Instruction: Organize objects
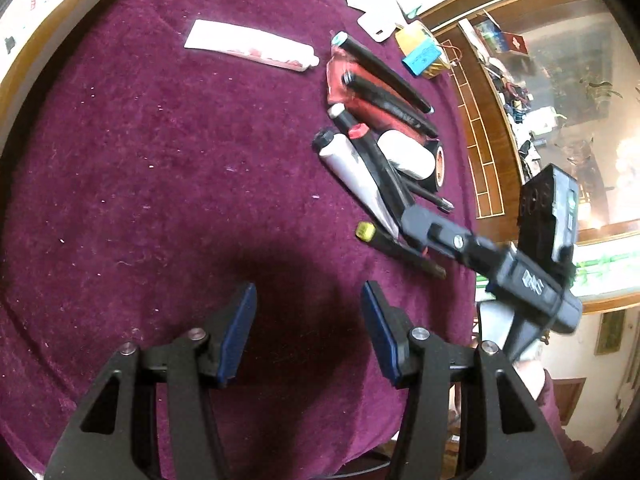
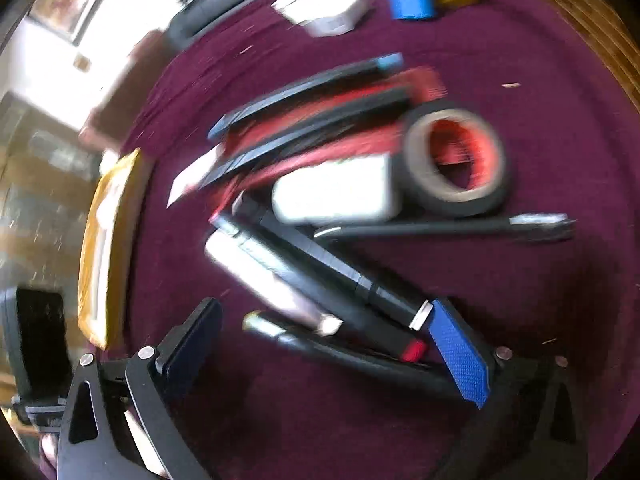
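A pile of black markers (image 1: 384, 80) lies on a red pouch (image 1: 340, 84) on the purple cloth, with a white tube (image 1: 356, 172), a yellow-capped marker (image 1: 366, 231) and a tape roll (image 1: 439, 164). A separate white tube (image 1: 248, 44) lies farther back. My left gripper (image 1: 308, 312) is open and empty over bare cloth. My right gripper (image 2: 324, 344) is open, its fingers either side of the yellow-capped marker (image 2: 280, 330) and a red-capped marker (image 2: 412, 350); in the left wrist view it (image 1: 416, 232) reaches into the pile. The right wrist view is blurred.
The purple cloth (image 1: 140, 160) covers a round wooden table (image 1: 480, 152). A blue and yellow box (image 1: 420, 54) and white papers (image 1: 372, 0) lie at the far edge. A black tape roll (image 2: 452, 160) and a white block (image 2: 336, 192) lie in the pile.
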The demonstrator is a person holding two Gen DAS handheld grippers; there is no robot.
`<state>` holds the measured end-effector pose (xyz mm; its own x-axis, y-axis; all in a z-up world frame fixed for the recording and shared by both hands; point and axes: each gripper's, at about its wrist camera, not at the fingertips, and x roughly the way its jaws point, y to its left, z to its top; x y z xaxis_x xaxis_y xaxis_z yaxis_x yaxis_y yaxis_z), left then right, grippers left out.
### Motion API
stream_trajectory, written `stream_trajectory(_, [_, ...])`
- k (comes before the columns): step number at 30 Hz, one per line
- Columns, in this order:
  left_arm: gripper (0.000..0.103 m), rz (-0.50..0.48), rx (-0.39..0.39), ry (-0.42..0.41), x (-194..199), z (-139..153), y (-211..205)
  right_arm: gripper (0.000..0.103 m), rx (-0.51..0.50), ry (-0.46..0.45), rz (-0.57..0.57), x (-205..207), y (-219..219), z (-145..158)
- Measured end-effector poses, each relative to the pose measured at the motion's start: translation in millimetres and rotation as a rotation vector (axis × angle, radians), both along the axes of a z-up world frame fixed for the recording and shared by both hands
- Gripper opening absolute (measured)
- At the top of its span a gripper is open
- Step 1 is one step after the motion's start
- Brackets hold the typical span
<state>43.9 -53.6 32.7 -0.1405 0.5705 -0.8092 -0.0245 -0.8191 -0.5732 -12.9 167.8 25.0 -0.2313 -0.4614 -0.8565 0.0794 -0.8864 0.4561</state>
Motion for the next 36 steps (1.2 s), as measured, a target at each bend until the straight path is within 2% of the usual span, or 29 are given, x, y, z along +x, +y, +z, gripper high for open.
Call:
stream_trajectory(2, [0.053, 0.011, 0.003, -0.004, 0.0, -1.2, -3.5, 0.101, -0.055, -0.013, 0.035, 0.4, -12.2, 0.0])
stream_trajectory(5, [0.053, 0.025, 0.003, 0.000, 1.5, -0.4, -9.6, 0.101, -0.217, -0.076, 0.083, 2.6, -14.3, -2.5])
stream_trajectory(6, [0.053, 0.028, 0.005, 0.002, 1.8, 0.2, -11.2, 0.101, -0.223, -0.074, 0.082, 4.4, -11.4, 0.4])
stream_trajectory(10, [0.053, 0.035, 0.006, 0.007, 4.3, 1.3, -16.8, 0.101, -0.043, 0.012, 0.081, 26.3, 11.5, 23.0])
stream_trajectory(15, [0.053, 0.051, 0.011, -0.003, 4.0, -3.9, -25.5, 0.099, 0.214, 0.099, 0.239, 63.2, -3.2, 28.6])
stream_trajectory(16, [0.053, 0.049, 0.010, -0.003, 4.2, -4.3, -26.2, 0.095, 0.276, 0.120, 0.278, 67.9, -13.0, 25.6])
stream_trajectory(19, [0.053, 0.047, 0.009, 0.006, 4.1, -1.3, -28.2, 0.042, 0.412, 0.111, 0.351, 73.3, -34.9, 5.6])
stream_trajectory(20, [0.053, 0.047, 0.007, 0.016, 4.6, 1.3, -30.8, 0.037, 0.435, 0.143, 0.350, 76.0, -40.9, 6.3])
stream_trajectory(21, [0.053, 0.050, 0.003, 0.024, 4.8, 3.4, -33.2, 0.029, 0.436, 0.129, 0.359, 76.7, -45.0, 5.8])
stream_trajectory(22, [0.053, 0.055, -0.002, 0.031, 4.6, 5.2, -36.5, 0.026, 0.443, 0.128, 0.357, 76.7, -48.1, 6.7])
stream_trajectory(26, [0.053, 0.094, -0.007, 0.042, 1.9, 9.7, -56.0, 0.025, 0.328, 0.091, 0.344, 70.8, -67.6, 9.4])
stream_trajectory(31, [0.053, 0.123, -0.018, 0.032, -0.3, 5.3, -70.7, 0.024, 0.115, 0.063, 0.323, 42.5, -106.0, 23.3])
stream_trajectory(33, [0.053, 0.108, -0.019, 0.023, -0.8, 3.2, -70.2, 0.028, 0.050, 0.023, 0.327, 29.2, -121.1, 21.7])
stream_trajectory(35, [0.053, 0.089, -0.019, 0.025, 0.0, 3.1, -67.4, 0.039, -0.009, -0.002, 0.282, 20.2, -113.0, 26.8])
stream_trajectory(36, [0.053, 0.077, -0.018, 0.023, 0.2, 1.9, -65.5, 0.050, -0.022, 0.011, 0.255, 20.6, -106.2, 30.6])
